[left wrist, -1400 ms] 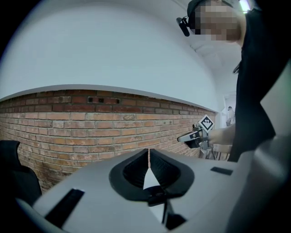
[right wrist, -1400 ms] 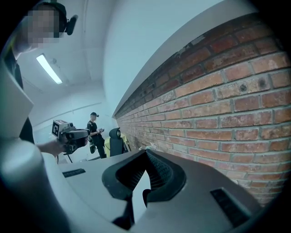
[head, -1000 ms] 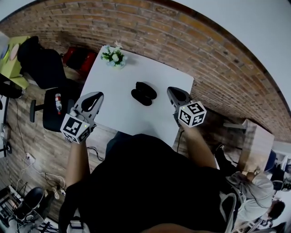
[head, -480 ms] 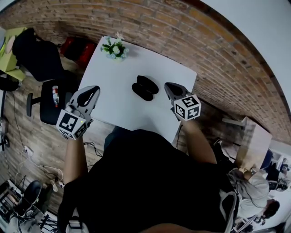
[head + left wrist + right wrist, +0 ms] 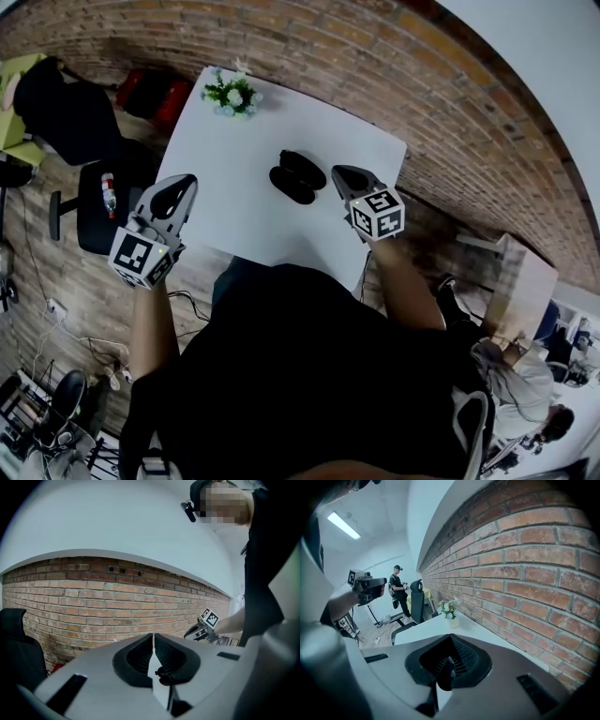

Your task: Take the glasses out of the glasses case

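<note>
A black glasses case (image 5: 296, 176) lies on the white table (image 5: 234, 141), apparently open in two dark halves; whether glasses are inside cannot be made out. My right gripper (image 5: 337, 172) hovers just right of the case, its jaws shut and empty (image 5: 450, 639). My left gripper (image 5: 176, 186) is held off the table's left edge, over the floor, and is also shut with nothing in it (image 5: 153, 637). Neither gripper view shows the case. Each gripper view catches the other gripper: the right gripper (image 5: 204, 627) and the left gripper (image 5: 368, 585).
A small pot of flowers (image 5: 232, 95) stands at the table's far left corner, the flowers (image 5: 449, 609) also showing in the right gripper view. A brick wall (image 5: 394, 84) runs behind the table. Black office chairs (image 5: 89, 202) stand on the wooden floor to the left. A person (image 5: 397, 590) stands far off.
The right gripper has drifted left, closer to the case. The left gripper has eased slightly away from the table to the left. Both stay shut.
</note>
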